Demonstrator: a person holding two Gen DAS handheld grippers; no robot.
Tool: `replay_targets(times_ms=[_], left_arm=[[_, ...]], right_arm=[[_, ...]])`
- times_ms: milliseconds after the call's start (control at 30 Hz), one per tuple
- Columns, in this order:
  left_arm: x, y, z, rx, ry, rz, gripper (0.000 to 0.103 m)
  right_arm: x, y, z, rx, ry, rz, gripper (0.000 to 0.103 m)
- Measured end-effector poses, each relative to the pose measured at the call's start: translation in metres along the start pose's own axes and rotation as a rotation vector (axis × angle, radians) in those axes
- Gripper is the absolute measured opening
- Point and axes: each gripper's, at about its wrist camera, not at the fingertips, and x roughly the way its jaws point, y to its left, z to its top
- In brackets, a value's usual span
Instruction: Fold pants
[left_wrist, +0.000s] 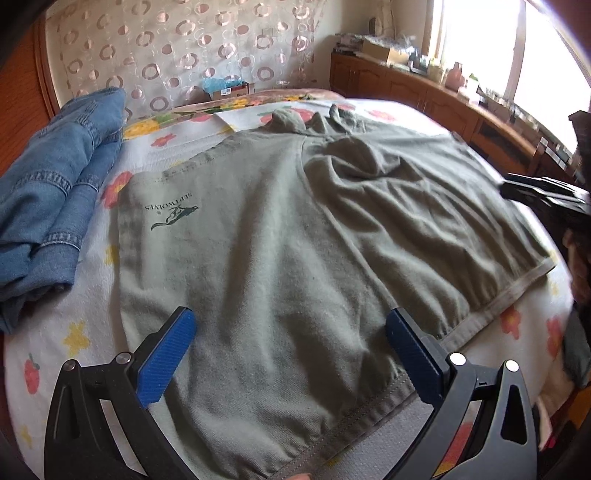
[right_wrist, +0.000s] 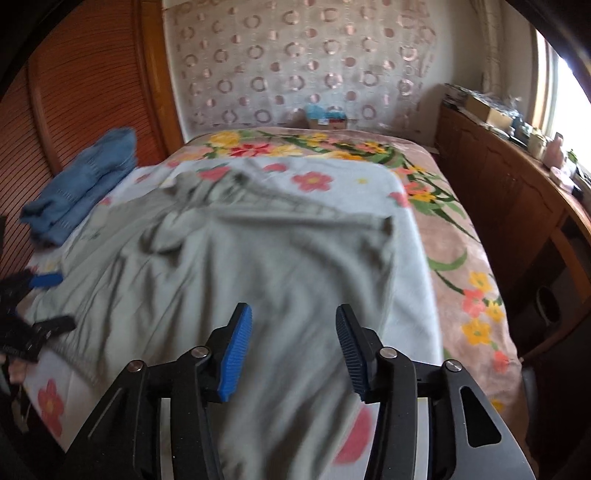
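Pants (left_wrist: 280, 236) flat on bed (left_wrist: 92, 332), one half rumpled. Left gripper (left_wrist: 291, 343) wide open above waistband, right gripper (right_wrist: 293, 347) open, empty. Risk: pinching single layer, dragging wrinkles into fold, skewing edges.

folded blue jeans (left_wrist: 55, 192) on a flowered sheet (left_wrist: 88, 310), wooden cabinet (right_wrist: 517, 206) alongside.

Left wrist view close above grey pants (left_wrist: 280, 236), angled down past its fingers (left_wrist: 173, 354), right wrist view higher, blurred, facing the curtain (right_wrist: 295, 66), both share pants, jeans (right_wrist: 81, 188), bed (right_wrist: 461, 266)
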Motion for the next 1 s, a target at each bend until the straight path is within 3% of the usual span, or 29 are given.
replay_targets(times_ms=[300,500,767,1000], left_arm=[[-0.001,0.0,-0.001,-0.009,-0.004,0.004,0.103],[-0.002,-0.001,-0.001,-0.011,-0.004,0.007,0.103],[-0.008,0.002,-0.005,0.004,0.013,-0.013,0.103],[-0.053,0.037,-0.027,-0.098,-0.076,-0.068,0.101]], right_arm=[[-0.024,0.016,-0.049,-0.01,0.025,-0.056,0.057],[-0.039,0.023,-0.054,-0.006,-0.003,-0.085,0.062],[-0.027,0.03,-0.041,-0.016,0.002,-0.097,0.069],[-0.011,0.032,-0.031,-0.017,-0.003,-0.109,0.069]])
